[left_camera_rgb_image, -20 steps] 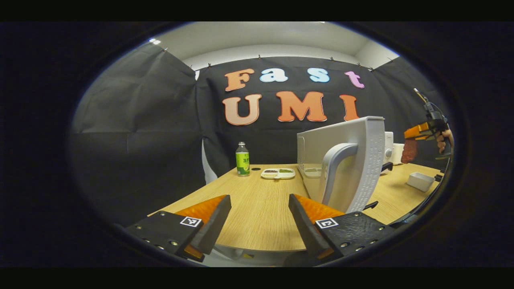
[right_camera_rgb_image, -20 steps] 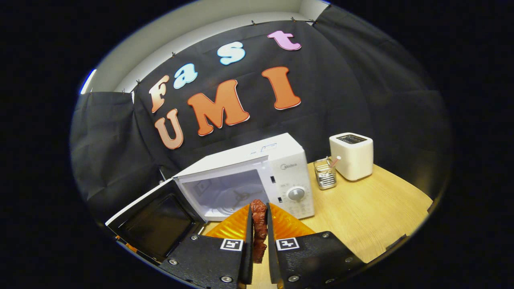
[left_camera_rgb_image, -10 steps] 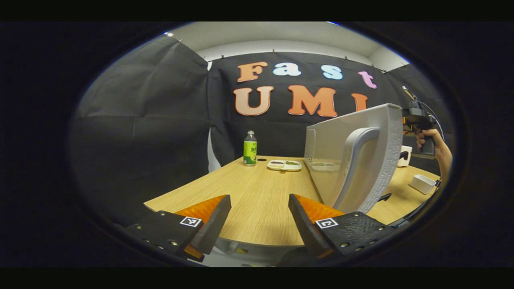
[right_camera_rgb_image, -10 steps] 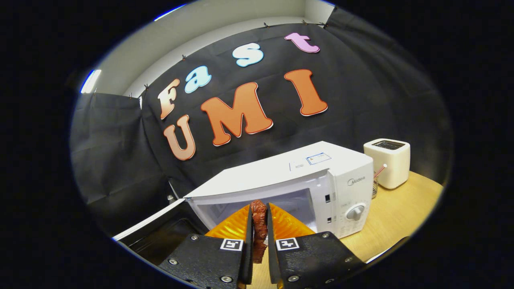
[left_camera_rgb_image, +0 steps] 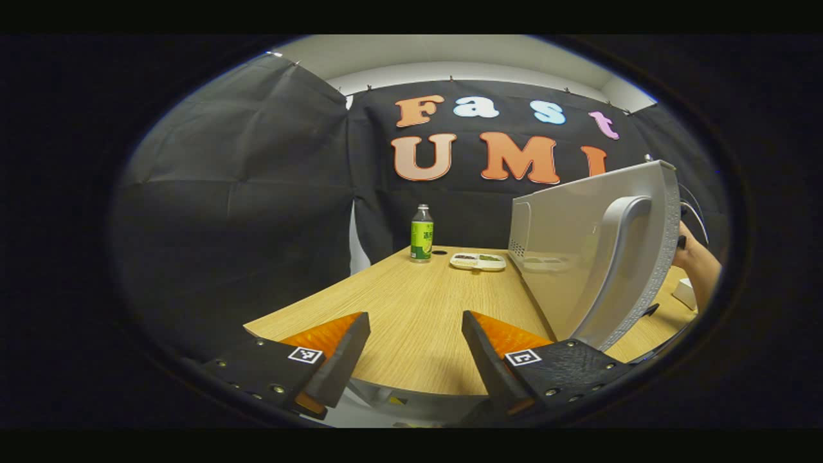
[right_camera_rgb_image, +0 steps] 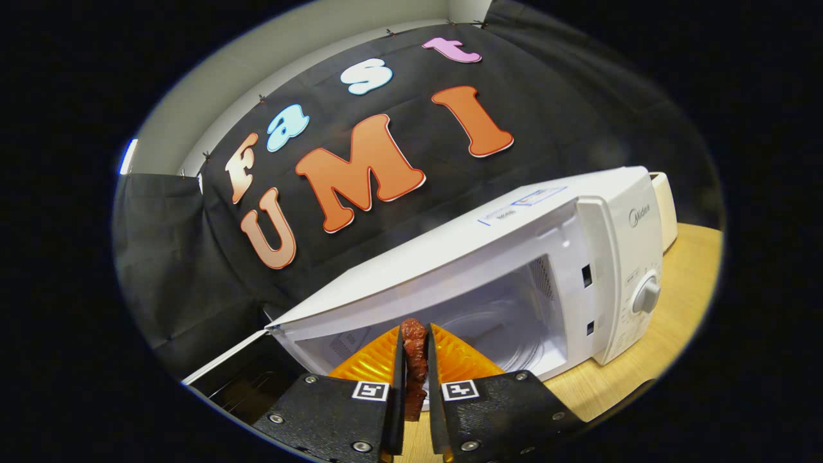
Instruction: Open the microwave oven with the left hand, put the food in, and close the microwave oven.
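The white microwave (right_camera_rgb_image: 514, 257) stands open on the wooden table, its cavity and glass turntable (right_camera_rgb_image: 495, 328) facing the right gripper view. My right gripper (right_camera_rgb_image: 415, 331) is shut on a reddish-brown slab of meat (right_camera_rgb_image: 415, 366), held upright at the cavity's mouth. The swung-out door (left_camera_rgb_image: 598, 251) with its curved handle (left_camera_rgb_image: 611, 257) fills the right of the left gripper view; in the right gripper view the door (right_camera_rgb_image: 238, 379) shows at lower left. My left gripper (left_camera_rgb_image: 415, 334) hangs open just left of the door, over the table's near edge, holding nothing. A hand (left_camera_rgb_image: 697, 267) shows behind the door.
A green-labelled bottle (left_camera_rgb_image: 422, 242) and a white divided dish (left_camera_rgb_image: 478, 261) with food sit at the table's far side. A white toaster (right_camera_rgb_image: 665, 202) peeks out behind the microwave. A small white container (left_camera_rgb_image: 685, 293) lies on the table (left_camera_rgb_image: 411, 308) beyond the door.
My right gripper has carried the meat closer to the microwave, up to the cavity opening. My left gripper has drawn slightly left and back from the door, staying open.
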A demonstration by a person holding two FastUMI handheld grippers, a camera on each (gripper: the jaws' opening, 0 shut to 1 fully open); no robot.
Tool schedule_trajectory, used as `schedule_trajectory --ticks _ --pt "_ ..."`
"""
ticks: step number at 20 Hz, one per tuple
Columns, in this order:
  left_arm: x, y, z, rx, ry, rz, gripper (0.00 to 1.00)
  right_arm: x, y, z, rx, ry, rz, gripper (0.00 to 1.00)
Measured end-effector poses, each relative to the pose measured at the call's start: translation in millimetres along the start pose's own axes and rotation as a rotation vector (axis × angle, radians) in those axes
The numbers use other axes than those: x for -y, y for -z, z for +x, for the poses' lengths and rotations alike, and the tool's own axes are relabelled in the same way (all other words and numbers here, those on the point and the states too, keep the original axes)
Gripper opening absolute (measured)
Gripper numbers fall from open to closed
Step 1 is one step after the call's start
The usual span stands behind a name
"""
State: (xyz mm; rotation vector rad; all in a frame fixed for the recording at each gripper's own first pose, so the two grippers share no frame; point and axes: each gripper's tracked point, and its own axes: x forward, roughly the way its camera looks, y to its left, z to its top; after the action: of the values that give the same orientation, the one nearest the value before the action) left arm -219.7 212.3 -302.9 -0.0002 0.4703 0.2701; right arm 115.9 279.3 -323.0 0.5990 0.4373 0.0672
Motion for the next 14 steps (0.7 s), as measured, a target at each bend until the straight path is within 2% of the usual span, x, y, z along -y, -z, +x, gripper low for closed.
schedule_trajectory --ticks 3,8,14 --pt "0.6 -0.3 1.5 -0.001 -0.005 0.002 0.86 5.5 4.0 20.0 0.035 0.029 0.079 0.16" --pt "3.5 -1.5 4.4 0.003 -0.003 0.012 0.87 19.0 4.1 48.2 0.159 0.070 0.213 0.16" --pt "6.8 -5.6 3.6 0.004 0.000 0.035 0.87 21.8 16.0 70.9 0.213 0.109 0.327 0.16"
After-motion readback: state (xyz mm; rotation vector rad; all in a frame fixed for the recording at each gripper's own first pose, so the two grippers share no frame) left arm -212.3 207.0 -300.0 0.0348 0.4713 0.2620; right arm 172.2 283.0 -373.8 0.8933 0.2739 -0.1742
